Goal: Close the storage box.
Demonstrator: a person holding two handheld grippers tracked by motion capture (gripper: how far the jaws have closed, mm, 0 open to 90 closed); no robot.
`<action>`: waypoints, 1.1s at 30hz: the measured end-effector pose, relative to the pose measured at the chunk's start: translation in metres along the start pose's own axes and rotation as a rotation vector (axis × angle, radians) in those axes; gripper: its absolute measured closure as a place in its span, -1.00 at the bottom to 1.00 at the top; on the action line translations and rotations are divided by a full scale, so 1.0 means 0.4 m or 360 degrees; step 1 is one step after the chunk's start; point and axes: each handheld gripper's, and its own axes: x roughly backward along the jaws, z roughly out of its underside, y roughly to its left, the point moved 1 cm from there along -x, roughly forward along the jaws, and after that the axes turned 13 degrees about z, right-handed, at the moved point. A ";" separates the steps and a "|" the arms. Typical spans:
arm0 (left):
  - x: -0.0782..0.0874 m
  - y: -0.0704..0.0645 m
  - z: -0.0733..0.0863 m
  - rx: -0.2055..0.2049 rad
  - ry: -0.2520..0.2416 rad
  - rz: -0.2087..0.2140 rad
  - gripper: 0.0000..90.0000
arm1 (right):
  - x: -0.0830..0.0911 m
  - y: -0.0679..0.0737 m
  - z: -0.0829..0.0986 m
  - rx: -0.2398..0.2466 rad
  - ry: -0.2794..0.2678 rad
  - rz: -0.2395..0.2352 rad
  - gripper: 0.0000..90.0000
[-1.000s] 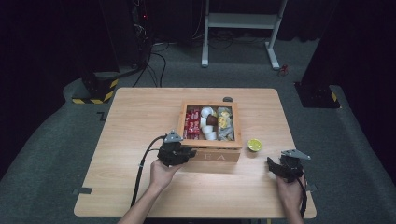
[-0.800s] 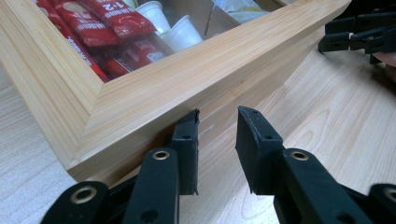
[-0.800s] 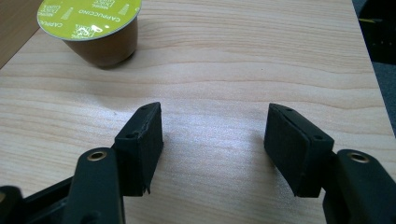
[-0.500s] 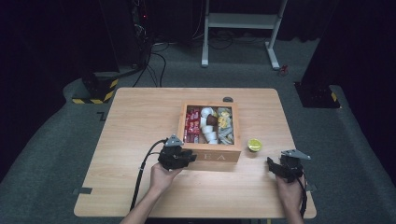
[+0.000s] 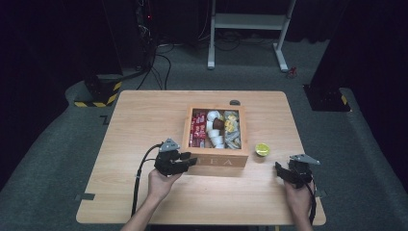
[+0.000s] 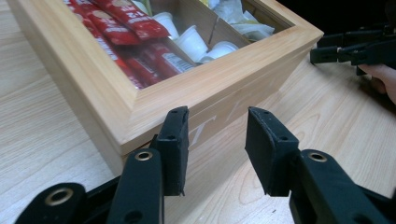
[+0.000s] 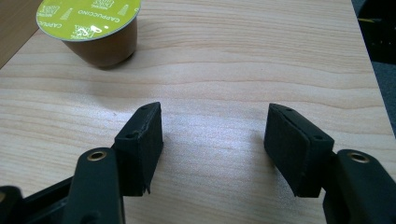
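Right gripper (image 7: 212,149) open, empty; the capsule (image 7: 89,29) stands upright ahead and left of its jaws, beside the box (image 5: 215,160). Left gripper (image 6: 217,149) open at the box front, farther off.

A wooden tea box (image 5: 216,160) sits open on the desk; a green-lidded coffee capsule (image 5: 262,149) stands upright just beside it, seemingly apart.
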 end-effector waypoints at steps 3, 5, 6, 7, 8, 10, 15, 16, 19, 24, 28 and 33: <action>0.016 0.009 0.001 0.0015 -0.0040 -0.0012 0.28 | 0.000 0.000 0.000 0.0000 0.0000 0.0000 -0.17; 0.021 0.010 0.000 0.0021 -0.0053 -0.0014 0.26 | 0.000 0.000 0.000 0.0000 0.0000 0.0000 -0.17; 0.034 0.012 -0.004 0.0020 -0.0072 -0.0027 0.25 | 0.000 0.000 0.000 0.0000 0.0000 0.0000 -0.17; 0.042 0.014 -0.005 0.0022 -0.0088 -0.0033 0.25 | 0.000 0.000 0.000 0.0000 0.0000 0.0000 -0.17; 0.051 0.017 -0.006 0.0028 -0.0103 -0.0041 0.24 | 0.000 0.000 0.000 0.0000 0.0000 0.0000 -0.17; 0.059 0.018 -0.007 0.0040 -0.0119 -0.0049 0.24 | 0.000 0.000 0.000 -0.0001 0.0001 0.0000 -0.17; 0.098 0.037 -0.009 0.0062 -0.0175 -0.0107 0.24 | -0.001 -0.001 0.000 0.0006 -0.0002 -0.0001 -0.17; 0.103 0.039 -0.009 0.0071 -0.0180 -0.0110 0.24 | -0.001 -0.001 0.000 0.0006 -0.0003 -0.0001 -0.18; 0.115 0.048 -0.009 0.0075 -0.0190 -0.0133 0.23 | -0.001 -0.001 0.000 0.0006 -0.0003 0.0000 -0.18; 0.133 0.067 -0.005 0.0102 -0.0206 -0.0181 0.20 | -0.001 -0.001 0.000 0.0006 -0.0003 0.0000 -0.18; 0.149 0.081 0.001 0.0131 -0.0221 -0.0231 0.17 | -0.001 -0.001 0.000 0.0007 -0.0003 0.0000 -0.18; 0.170 0.096 0.012 0.0144 -0.0211 -0.0282 0.15 | -0.001 -0.001 0.000 0.0007 -0.0003 0.0000 -0.18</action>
